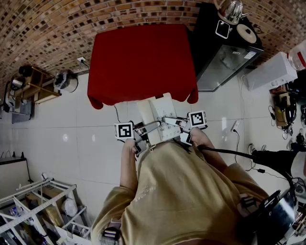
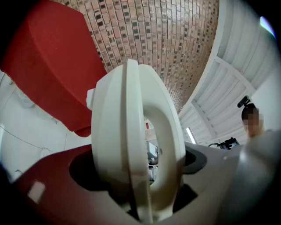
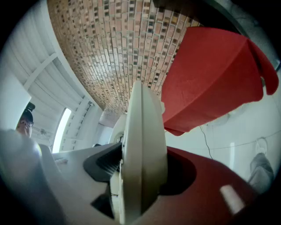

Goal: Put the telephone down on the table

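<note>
A white telephone [image 1: 158, 117] hangs in the air over the floor, just in front of the table with the red cloth [image 1: 143, 57]. Both grippers hold it from opposite sides. My left gripper [image 1: 147, 130] is shut on its left edge, and my right gripper [image 1: 173, 122] is shut on its right edge. In the left gripper view the telephone [image 2: 131, 140] stands on edge between the jaws of the left gripper [image 2: 140, 189], with the red cloth [image 2: 48, 66] behind. The right gripper view shows the telephone [image 3: 142, 145] edge-on in the right gripper [image 3: 140, 176], and the cloth [image 3: 210, 74] at the right.
A black cabinet [image 1: 224, 48] with a kettle [image 1: 232, 9] stands right of the table. A wooden shelf [image 1: 33, 83] is at the left, a white rack [image 1: 38, 206] at the lower left. Cables and a black stand [image 1: 275, 160] lie on the tiled floor at the right.
</note>
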